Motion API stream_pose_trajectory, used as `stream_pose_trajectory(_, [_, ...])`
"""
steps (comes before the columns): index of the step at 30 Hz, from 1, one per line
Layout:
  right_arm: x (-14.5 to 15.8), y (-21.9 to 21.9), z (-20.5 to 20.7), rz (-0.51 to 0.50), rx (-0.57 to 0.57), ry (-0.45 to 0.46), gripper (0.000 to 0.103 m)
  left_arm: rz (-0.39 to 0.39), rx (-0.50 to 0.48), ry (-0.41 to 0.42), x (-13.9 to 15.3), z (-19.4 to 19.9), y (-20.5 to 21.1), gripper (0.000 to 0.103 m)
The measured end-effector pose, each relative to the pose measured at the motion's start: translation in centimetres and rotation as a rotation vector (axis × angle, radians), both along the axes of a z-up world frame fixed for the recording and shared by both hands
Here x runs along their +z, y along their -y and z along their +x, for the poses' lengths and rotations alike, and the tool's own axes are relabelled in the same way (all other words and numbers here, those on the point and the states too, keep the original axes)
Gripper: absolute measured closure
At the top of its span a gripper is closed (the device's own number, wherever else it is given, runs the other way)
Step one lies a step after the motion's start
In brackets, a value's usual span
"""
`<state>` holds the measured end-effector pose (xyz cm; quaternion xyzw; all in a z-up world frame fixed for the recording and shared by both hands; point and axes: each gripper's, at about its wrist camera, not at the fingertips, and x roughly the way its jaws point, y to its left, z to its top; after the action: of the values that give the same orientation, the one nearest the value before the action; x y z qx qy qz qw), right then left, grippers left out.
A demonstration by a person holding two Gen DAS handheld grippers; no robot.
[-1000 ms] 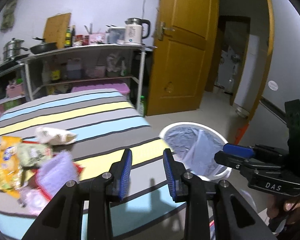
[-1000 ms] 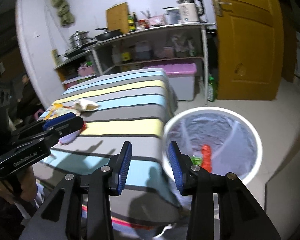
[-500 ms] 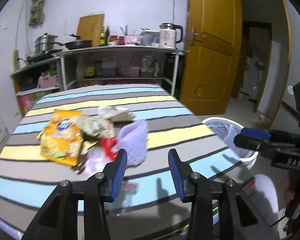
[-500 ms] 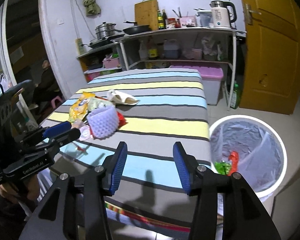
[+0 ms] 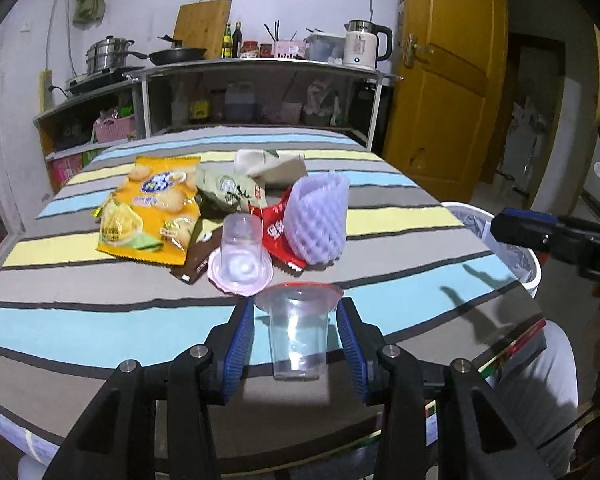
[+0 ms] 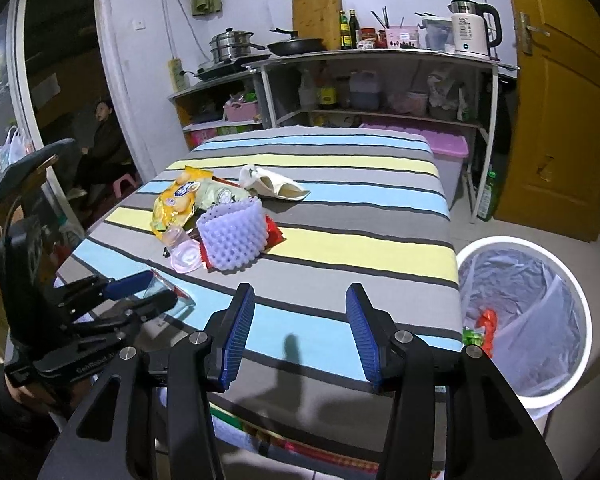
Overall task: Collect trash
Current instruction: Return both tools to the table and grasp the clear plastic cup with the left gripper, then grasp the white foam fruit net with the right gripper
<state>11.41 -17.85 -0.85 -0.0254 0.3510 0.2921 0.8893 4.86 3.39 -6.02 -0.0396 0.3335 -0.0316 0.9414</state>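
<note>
- The table (image 6: 364,248), striped cloth over it, has bare room along its near and right edges; the white trash bin (image 6: 572,360) stands on the floor just off the right near corner.
- Left gripper (image 5: 296,336) tilts down at the near edge, its jaws just widened and standing apart around a clear plastic cup (image 5: 298,332) lying on its side, pads not pressing.
- Right gripper (image 6: 300,332) hangs over the near edge, jaws just widened, nothing between them.
- Heaped mid-table: a crinkly yellow snack bag (image 5: 152,212), a knobbly lilac foam net (image 5: 318,220), a second clear cup (image 5: 240,256).
</note>
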Motion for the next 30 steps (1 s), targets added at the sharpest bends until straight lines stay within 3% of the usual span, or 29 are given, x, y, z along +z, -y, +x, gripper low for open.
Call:
stream_pose_trajectory(4, [-0.2, -0.6, 0.3, -0.002, 0.01, -0.006, 0.054, -0.007, -0.006, -0.016, -0.5, 0.2, -0.1, 0.062])
stream_pose_trajectory(6, [-0.2, -1.0, 0.4, -0.003, 0.014, -0.008, 0.054, -0.015, -0.007, -0.021, -0.6, 0.3, -0.3, 0.073])
stream_pose_trajectory(19, [0.0, -6.3, 2.2, 0.006, 0.096, -0.011, 0.054, -0.058, 0.029, 0.049, 1.7, -0.7, -2.2, 0.073])
stream_pose_trajectory(30, [-2.2, -11.4, 4.5, -0.03, 0.101, -0.058, 0.051, -0.086, 0.08, 0.077, 2.1, -1.1, -5.3, 0.073])
